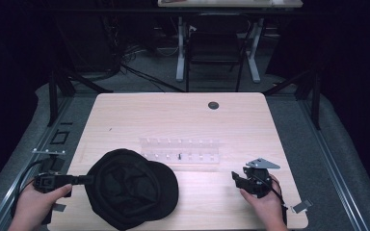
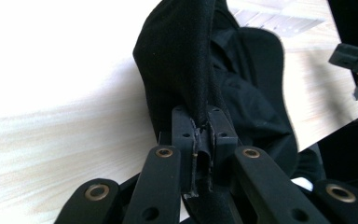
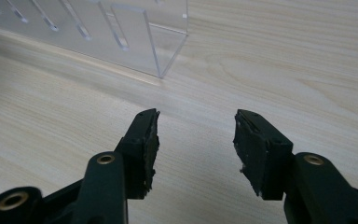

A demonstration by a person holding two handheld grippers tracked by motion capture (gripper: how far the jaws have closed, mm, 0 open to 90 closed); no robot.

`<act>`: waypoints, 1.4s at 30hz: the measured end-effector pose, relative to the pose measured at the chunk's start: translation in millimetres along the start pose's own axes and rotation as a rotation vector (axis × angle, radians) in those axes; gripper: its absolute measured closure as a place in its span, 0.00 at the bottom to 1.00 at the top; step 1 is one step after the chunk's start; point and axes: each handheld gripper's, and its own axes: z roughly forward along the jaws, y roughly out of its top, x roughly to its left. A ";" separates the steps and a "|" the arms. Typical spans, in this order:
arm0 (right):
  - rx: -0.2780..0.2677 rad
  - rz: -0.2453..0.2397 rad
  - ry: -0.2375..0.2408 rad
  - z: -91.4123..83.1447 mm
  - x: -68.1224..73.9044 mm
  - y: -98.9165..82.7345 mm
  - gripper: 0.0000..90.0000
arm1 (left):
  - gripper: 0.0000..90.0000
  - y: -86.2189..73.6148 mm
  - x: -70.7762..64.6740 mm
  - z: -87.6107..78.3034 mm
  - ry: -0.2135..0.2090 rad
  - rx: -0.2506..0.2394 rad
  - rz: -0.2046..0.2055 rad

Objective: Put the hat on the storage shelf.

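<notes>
My left gripper (image 1: 79,180) has its jaws clamped tight on the edge of the black cap (image 1: 131,187), and in the left gripper view I can see the fabric of the cap (image 2: 223,88) pinched between the pads and rising up from them. The cap sits on the near left part of the wooden counter (image 1: 183,118), opening upward, brim toward the right. Over on the near right, my right gripper (image 1: 238,178) is held just above the counter with its jaws apart and nothing between them; the right gripper view shows bare wood between the pads (image 3: 147,140). Just beyond the cap, mid-counter, lies a clear acrylic rack (image 1: 180,149) with slots, its corner close ahead of the right gripper (image 3: 193,144) in the right gripper view.
</notes>
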 end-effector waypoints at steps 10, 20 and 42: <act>0.012 -0.009 0.008 -0.2 1.1 0.7 0.55 | 0.94 12.8 -13.9 -7.1 0.001 0.018 0.019; 0.010 0.007 -0.005 0.0 0.0 0.2 0.55 | 0.94 24.6 -23.0 -7.9 -0.055 0.099 -0.043; 0.012 0.032 0.007 0.3 -1.2 0.1 0.55 | 0.94 35.5 -23.7 -1.6 -0.175 0.264 -0.224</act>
